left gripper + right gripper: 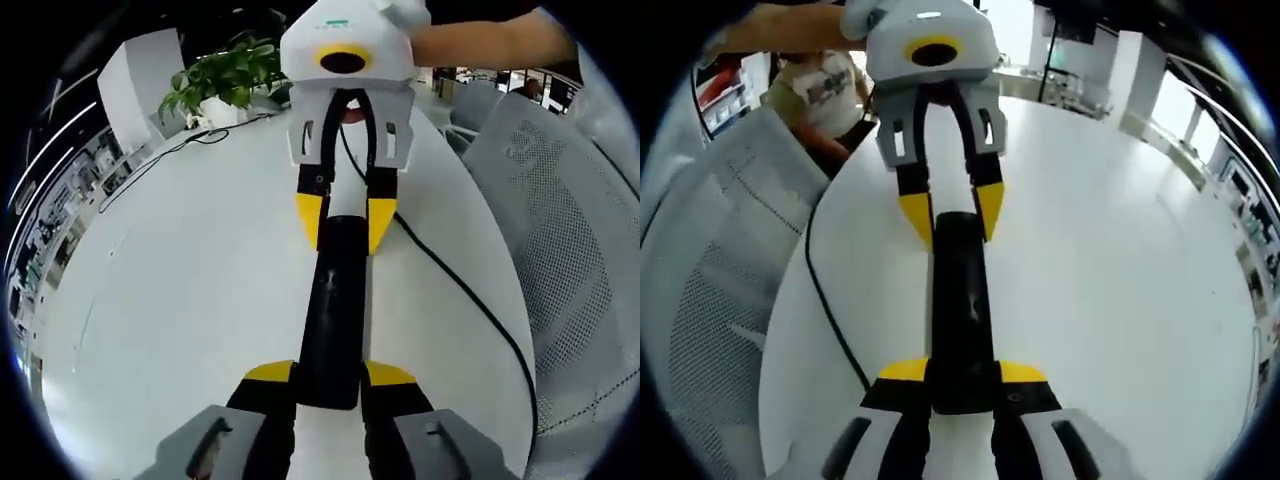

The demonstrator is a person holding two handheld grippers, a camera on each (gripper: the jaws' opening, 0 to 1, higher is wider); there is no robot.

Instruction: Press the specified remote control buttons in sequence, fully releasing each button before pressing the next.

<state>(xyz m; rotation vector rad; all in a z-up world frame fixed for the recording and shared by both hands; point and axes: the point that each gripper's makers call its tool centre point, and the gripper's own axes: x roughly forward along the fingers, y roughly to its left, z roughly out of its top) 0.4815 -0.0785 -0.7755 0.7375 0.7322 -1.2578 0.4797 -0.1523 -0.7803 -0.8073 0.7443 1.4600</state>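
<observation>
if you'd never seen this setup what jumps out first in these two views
A long black remote control held at both ends above a white table: the left gripper is shut on its near end in the left gripper view, and the right gripper clamps the far end. Next come a black cable trailing across the table and a green potted plant at its far edge.

One remote (332, 310), two grippers (330, 382)

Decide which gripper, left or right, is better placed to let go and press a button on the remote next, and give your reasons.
Neither clearly. The left gripper and right gripper each clamp one end of the black remote control on the white table, symmetrically. No buttons are legible, so I cannot tell which end they lie nearer.
</observation>
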